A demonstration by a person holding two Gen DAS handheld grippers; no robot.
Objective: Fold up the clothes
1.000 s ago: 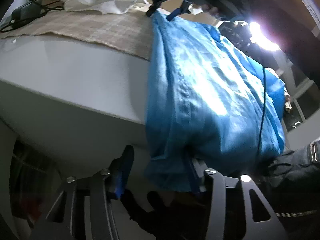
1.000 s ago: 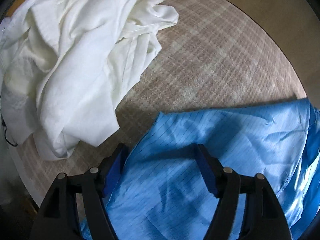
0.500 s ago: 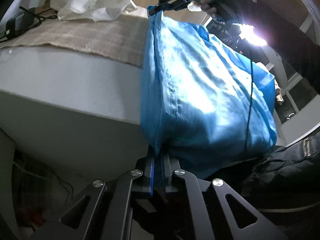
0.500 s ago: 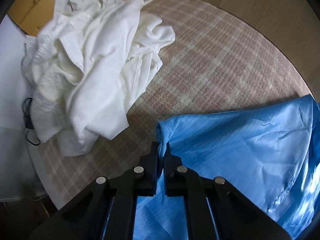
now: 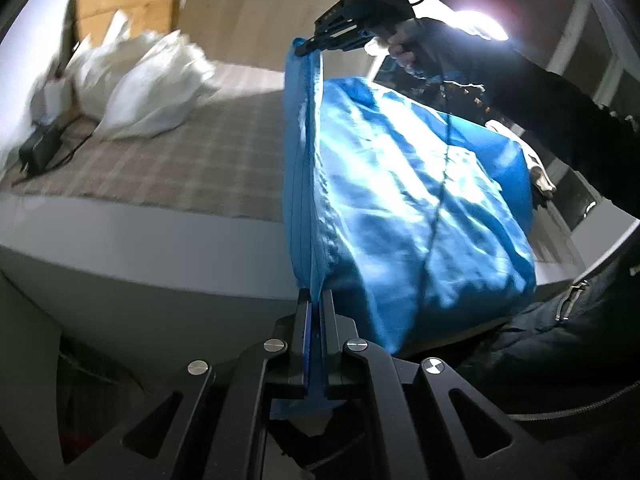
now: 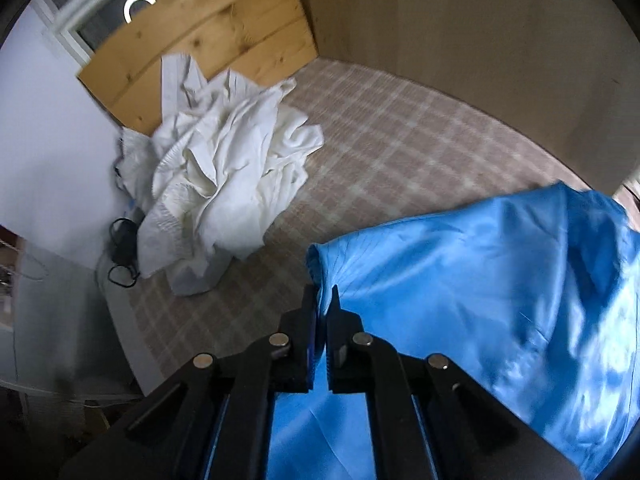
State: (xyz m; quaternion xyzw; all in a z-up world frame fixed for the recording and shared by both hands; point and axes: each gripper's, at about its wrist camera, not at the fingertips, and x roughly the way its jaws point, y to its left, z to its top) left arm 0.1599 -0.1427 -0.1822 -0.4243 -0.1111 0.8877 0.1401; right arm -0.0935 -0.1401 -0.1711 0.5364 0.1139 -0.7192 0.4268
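A shiny blue garment (image 5: 408,208) hangs stretched between my two grippers above the bed. My left gripper (image 5: 316,300) is shut on its lower edge near the bed's side. In the left wrist view, my right gripper (image 5: 308,46) pinches the upper corner, held by a person's hand in a dark sleeve. In the right wrist view, the right gripper (image 6: 322,300) is shut on a corner of the blue garment (image 6: 480,280), which drapes down to the right. A crumpled white garment (image 6: 224,184) lies on the checked bed cover (image 6: 400,152).
A black charger with cable (image 5: 40,152) lies at the left edge of the bed beside the white garment (image 5: 148,88). A wooden headboard (image 6: 208,36) stands behind it. The bed's white side (image 5: 140,256) runs below. A person's dark jacket (image 5: 560,340) is at right.
Both grippers closed on the blue garment's edge and lifted it up off the bed. The garment now hangs taut between them, higher than before.
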